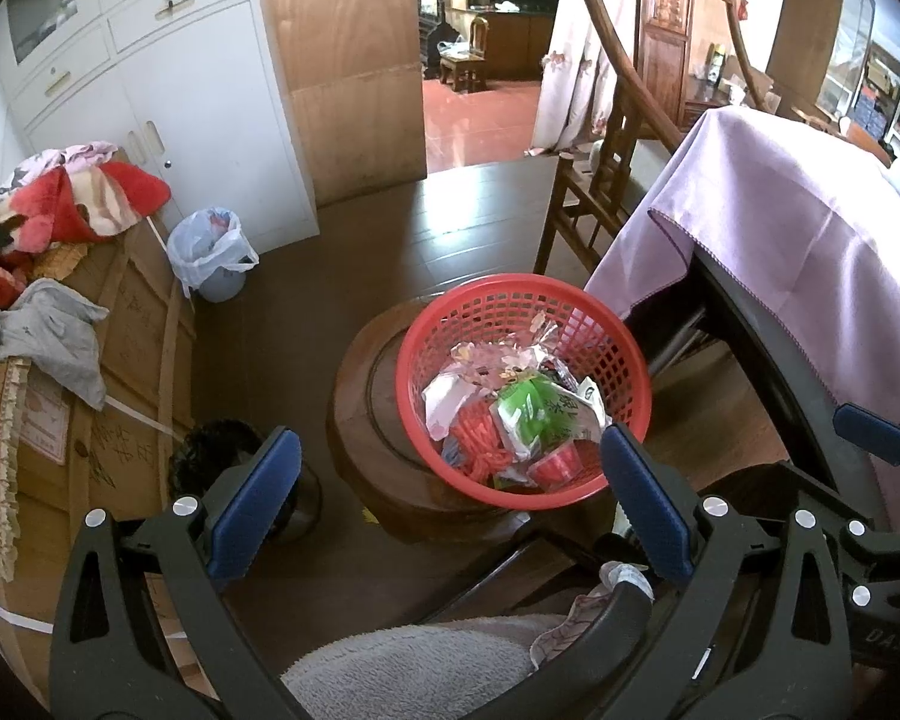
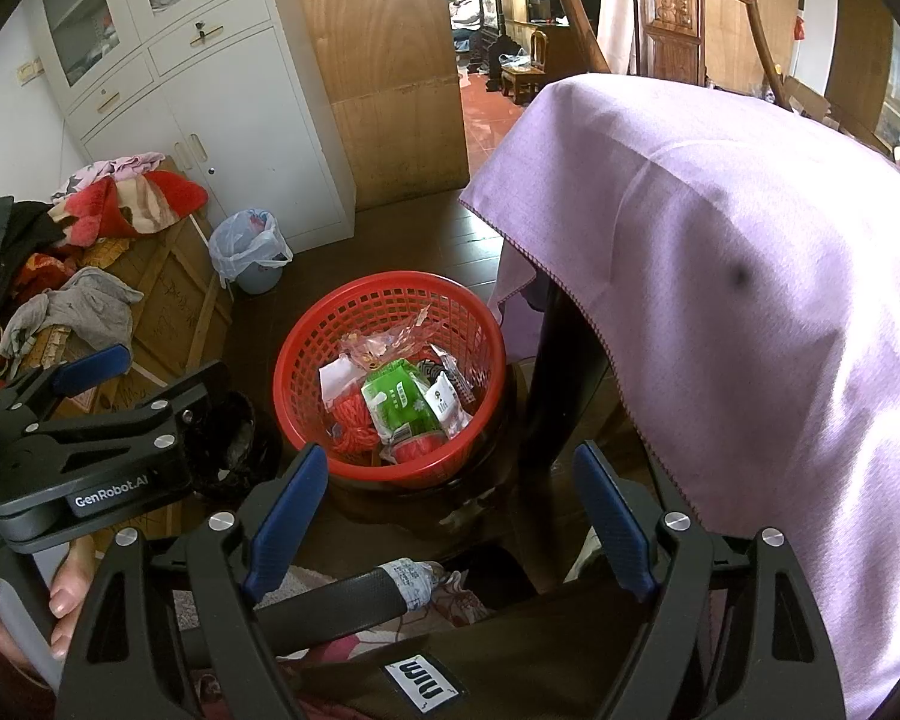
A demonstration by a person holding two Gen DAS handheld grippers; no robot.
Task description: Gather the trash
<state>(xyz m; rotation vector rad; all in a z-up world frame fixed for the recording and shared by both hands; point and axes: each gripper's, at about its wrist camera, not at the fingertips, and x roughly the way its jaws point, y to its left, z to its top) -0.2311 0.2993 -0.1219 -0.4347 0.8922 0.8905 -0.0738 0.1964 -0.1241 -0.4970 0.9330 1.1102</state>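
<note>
both grippers near the lens, left gripper [image 1: 450,516] and right gripper [image 2: 450,516], jaws apart, holding nothing. trash sits far ahead in the red basket [image 2: 306,354] on a round stool [image 1: 354,408]. risk: a careless reach tips the light basket off, or snags the purple cloth [image 2: 720,300] at right.

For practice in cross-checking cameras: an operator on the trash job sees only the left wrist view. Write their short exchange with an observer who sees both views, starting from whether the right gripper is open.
Operator: Is the right gripper open?
Observer: Yes. The right gripper is open with nothing between its pads, pointing toward the red basket.
Operator: Is a hand visible anywhere?
Observer: A hand grips the handle of the left gripper, at the lower left of the right wrist view.
Operator: Is the purple cloth clean?
Observer: No. The purple cloth has a small dark spot.
</note>
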